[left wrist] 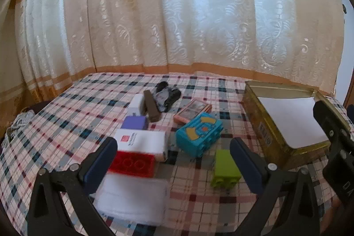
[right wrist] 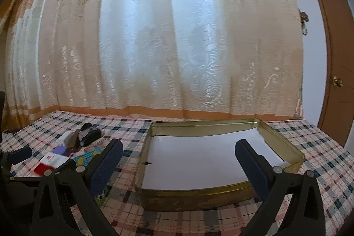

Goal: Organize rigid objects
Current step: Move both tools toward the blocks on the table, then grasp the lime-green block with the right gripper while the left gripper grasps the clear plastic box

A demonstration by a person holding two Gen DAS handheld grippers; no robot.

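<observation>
Plaid cloth covers the table, and my left gripper hangs over it with its fingers spread wide and nothing between them. From that side I see the whole clutter: a red brick just behind my left finger, a white carton with a red square logo lying against it, a clear plastic case nearest me, a green brick beside my right finger, a teal brick with yellow marks, a purple block, a white block, a brown bar, a pink-edged case and a dark bundle at the back. The writing on the carton is too blurred to read. To the right stands the gold tin, open, lined with white paper. My right gripper hovers over that tin, fingers also apart and empty. Its view shows the paper bare inside the tin, and only a sliver of the pile at the left: the carton, the red brick, the teal brick. It alone shows a brown door with a brass knob.
</observation>
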